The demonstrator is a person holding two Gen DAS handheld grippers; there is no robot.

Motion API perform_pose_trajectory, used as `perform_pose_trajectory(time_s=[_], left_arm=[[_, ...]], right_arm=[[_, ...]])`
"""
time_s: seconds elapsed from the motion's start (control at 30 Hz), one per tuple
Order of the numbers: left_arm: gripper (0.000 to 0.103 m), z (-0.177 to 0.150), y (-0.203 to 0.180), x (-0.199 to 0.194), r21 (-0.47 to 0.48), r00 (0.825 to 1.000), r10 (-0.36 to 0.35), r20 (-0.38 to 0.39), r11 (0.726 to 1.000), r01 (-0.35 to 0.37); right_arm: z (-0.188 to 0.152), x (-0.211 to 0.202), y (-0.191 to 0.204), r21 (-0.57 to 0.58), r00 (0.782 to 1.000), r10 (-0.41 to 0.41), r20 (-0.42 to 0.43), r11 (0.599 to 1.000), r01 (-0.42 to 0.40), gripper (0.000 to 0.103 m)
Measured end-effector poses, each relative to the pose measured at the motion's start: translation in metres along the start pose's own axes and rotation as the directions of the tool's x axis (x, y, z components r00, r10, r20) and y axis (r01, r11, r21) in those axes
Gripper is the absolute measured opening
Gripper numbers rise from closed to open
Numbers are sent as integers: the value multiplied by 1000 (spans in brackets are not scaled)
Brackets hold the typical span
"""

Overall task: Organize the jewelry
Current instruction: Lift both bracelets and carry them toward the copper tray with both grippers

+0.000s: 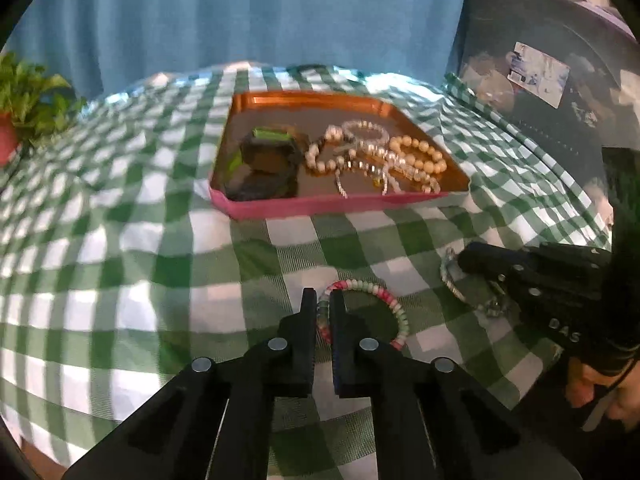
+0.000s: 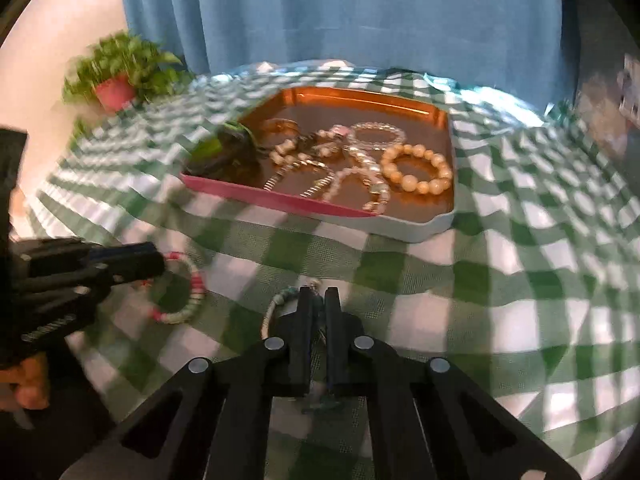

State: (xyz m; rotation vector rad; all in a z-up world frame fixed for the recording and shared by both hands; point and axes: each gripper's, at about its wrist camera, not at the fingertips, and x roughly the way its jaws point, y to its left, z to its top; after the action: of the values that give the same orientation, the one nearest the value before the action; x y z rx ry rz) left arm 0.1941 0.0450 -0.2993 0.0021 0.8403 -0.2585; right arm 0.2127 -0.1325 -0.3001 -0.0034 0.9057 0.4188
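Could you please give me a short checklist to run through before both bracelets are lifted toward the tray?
1. Left tool closed on the pink and white bead bracelet: ok, the beads sit between its fingers.
2. Right tool closed on the teal and white bracelet: ok.
3. Both bracelets still on the checked cloth, not yet lifted: cannot tell.
4. Free space in the tray: ok, bare floor shows at its back.
5. Path to the tray clear: ok, only cloth lies between.
6. Tools apart from each other: ok.
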Motion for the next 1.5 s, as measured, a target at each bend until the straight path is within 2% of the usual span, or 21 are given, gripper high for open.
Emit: perform_pose_trajectory(time_s=[0.1, 0.47, 0.87, 1.13, 1.37, 1.5], left_arm=[[6, 5, -9, -14, 41, 999, 30, 38, 999, -32], [6, 22, -30, -71, 44, 992, 4, 126, 999, -10], [6, 73, -32, -129, 30, 973, -36, 227, 999, 30], [6, 111, -30, -126, 57, 963, -28, 268, 998, 13], [6, 153, -3, -100, 11, 958, -61, 279, 998, 61], [6, 174, 14, -75, -21, 957, -85, 276, 995, 94]], right_arm=[[2, -13, 0, 29, 1000, 23, 18, 999, -23, 5], [25, -94, 9, -12, 987, 56, 150, 998, -54, 5], [58, -149, 17, -54, 966, 61, 253, 997, -49, 5], [94, -150, 12, -36, 952, 85, 292, 996, -78, 5], [125, -134, -9, -16, 943, 112, 314, 994, -112, 5], [141, -117, -19, -51, 944, 108, 312, 994, -96, 5]])
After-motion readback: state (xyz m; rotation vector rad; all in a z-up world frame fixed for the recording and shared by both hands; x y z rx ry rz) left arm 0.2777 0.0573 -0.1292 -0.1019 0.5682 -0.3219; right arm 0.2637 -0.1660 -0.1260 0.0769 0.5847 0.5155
